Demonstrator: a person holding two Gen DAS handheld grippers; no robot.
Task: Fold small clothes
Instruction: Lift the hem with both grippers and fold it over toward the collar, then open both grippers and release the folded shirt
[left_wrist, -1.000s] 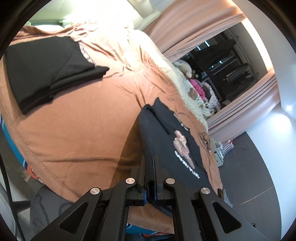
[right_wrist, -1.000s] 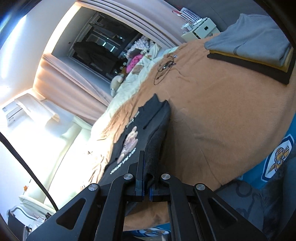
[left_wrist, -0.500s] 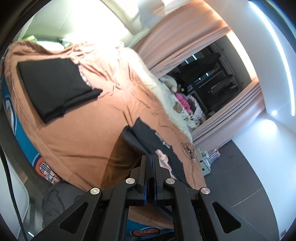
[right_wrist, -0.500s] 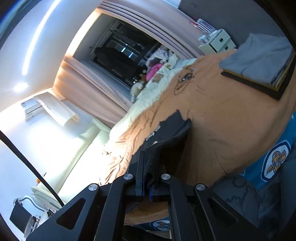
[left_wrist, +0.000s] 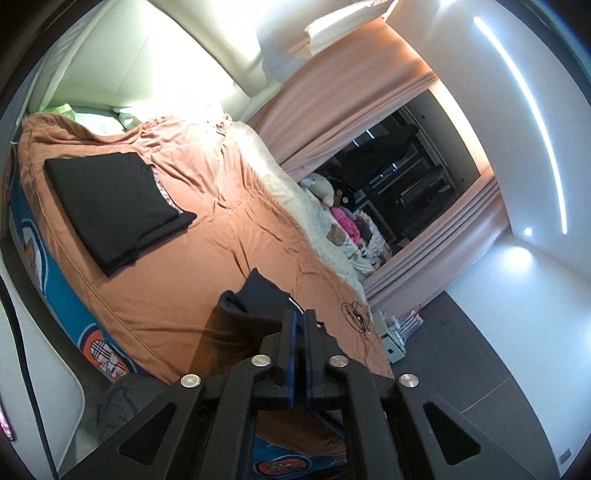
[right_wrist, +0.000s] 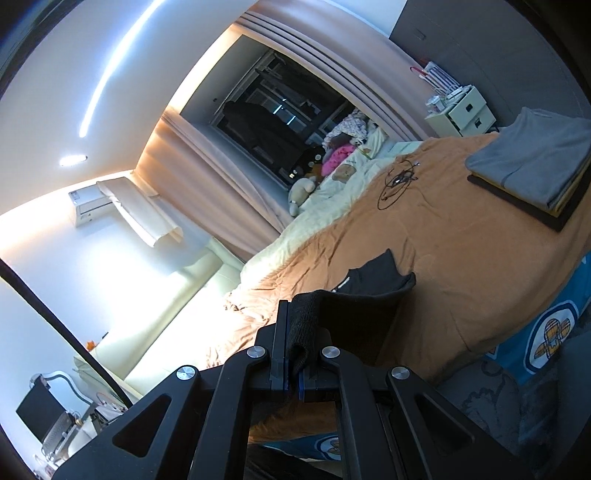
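Left wrist view: the left hand-held gripper (left_wrist: 300, 332) has its jaws together, clamped on an edge of the black garment (left_wrist: 258, 299). Right wrist view: the right hand-held gripper (right_wrist: 295, 332) is likewise closed, pinching a ribbed knit edge of the same garment (right_wrist: 369, 288). The garment hangs between both grippers — its far portion is lifted, with one corner pointing up above the bed's brown blanket (left_wrist: 207, 266).

Beyond the garment the blanket is a soft, lightly creased surface with open room in the middle. A folded black stack (left_wrist: 110, 206) lies well apart to the left, near the bed's edge. A folded grey-topped pile (right_wrist: 532, 162) — flat, rectangular, with yellow and black layers under it — lies well apart to the right, also near an edge. A coiled black cable (right_wrist: 399, 181) rests on the blanket further out. A cream sheet (right_wrist: 332, 199) borders the far side, with plush toys (right_wrist: 303, 188) against pink curtains (left_wrist: 332, 96).
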